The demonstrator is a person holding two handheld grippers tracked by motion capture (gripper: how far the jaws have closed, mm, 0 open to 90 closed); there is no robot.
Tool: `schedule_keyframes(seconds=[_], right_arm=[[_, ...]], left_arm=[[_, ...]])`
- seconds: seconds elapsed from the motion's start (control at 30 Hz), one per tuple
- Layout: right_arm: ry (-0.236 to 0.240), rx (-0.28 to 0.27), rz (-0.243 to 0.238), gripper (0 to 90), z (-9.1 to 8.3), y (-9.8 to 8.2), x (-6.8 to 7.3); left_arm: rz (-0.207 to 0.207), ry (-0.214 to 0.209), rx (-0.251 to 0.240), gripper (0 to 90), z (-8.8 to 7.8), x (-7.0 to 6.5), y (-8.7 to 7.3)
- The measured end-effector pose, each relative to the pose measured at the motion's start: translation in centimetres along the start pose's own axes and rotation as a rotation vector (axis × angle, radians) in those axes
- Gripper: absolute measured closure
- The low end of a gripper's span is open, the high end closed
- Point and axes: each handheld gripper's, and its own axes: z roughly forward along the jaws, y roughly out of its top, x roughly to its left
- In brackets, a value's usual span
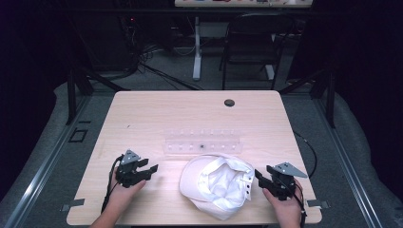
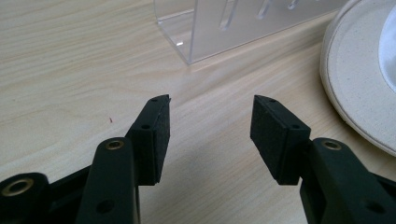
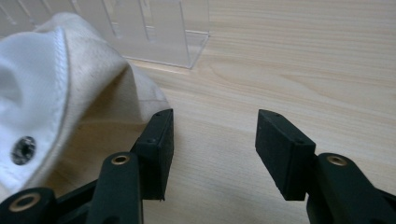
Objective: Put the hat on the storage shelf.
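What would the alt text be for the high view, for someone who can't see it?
A white cap lies upside down near the front of a light wooden table, between a person's two open black grippers, the left gripper and the right gripper. Behind the cap stands a clear plastic rack.

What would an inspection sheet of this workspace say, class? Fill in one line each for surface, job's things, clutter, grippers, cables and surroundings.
Surface: light wooden table, with a round dark cable hole near its far edge.
Job's things: white cap lying inside-up between the grippers; clear acrylic rack just behind it.
Clutter: nothing seen.
Grippers: left gripper and right gripper both open, holding nothing, either side of the cap.
Cables: a black cable trails from the left gripper; more on the floor behind.
Surroundings: dark room, black chair beyond the table.
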Motion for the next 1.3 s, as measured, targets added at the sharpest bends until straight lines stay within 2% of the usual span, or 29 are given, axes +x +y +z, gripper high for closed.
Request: schedule_keyframes(seconds=[0.07, 0.13, 0.2, 0.33, 0.37, 0.4, 0.43, 0.57, 0.8, 1.1, 1.13, 1.3], right_arm=[[0.01, 0.006, 0.009, 47.1, -0.1, 0.2, 0.0], [0.038, 0.034, 0.039, 44.8, -0.4, 0.9, -0.2], [0.054, 0.058, 0.046, 44.8, -0.6, 1.5, -0.2], [0.095, 0.153, 0.085, 44.9, -0.8, 2.4, -0.3], [0.095, 0.153, 0.085, 44.9, -0.8, 2.4, -0.3], [0.114, 0.188, 0.122, 46.1, -0.8, 2.7, -0.5], [0.114, 0.188, 0.122, 46.1, -0.8, 2.7, -0.5], [0.158, 0.246, 0.151, 46.1, -0.7, 3.2, -0.7], [0.182, 0.319, 0.179, 46.0, -0.6, 4.5, -0.6], [0.198, 0.355, 0.208, 46.0, -1.1, 5.4, -1.0], [0.221, 0.359, 0.235, 46.0, -1.4, 5.5, -1.3], [0.262, 0.352, 0.276, 45.3, -2.6, 5.7, -1.7]], left_arm=[[0.001, -0.005, -0.005, 47.4, 0.0, 0.0, 0.0], [0.003, -0.009, -0.005, 46.9, -0.1, -0.1, -0.1], [0.013, -0.012, 0.003, 46.8, 0.0, -0.2, -0.2], [0.025, -0.013, 0.004, 46.8, 0.1, -0.4, -0.2], [0.032, -0.012, 0.008, 46.8, 0.1, -0.4, -0.1], [0.031, -0.012, 0.011, 46.9, 0.2, -0.4, -0.1], [0.034, -0.01, 0.011, 46.9, 0.2, -0.4, -0.1], [0.033, -0.006, 0.017, 46.8, 0.3, -0.4, -0.1], [0.037, -0.007, 0.012, 46.8, 0.2, -0.4, -0.1], [0.039, -0.008, 0.014, 46.8, 0.2, -0.6, -0.1], [0.04, -0.007, 0.015, 46.8, 0.2, -0.6, -0.1], [0.041, -0.006, 0.017, 46.8, 0.2, -0.6, -0.1]])
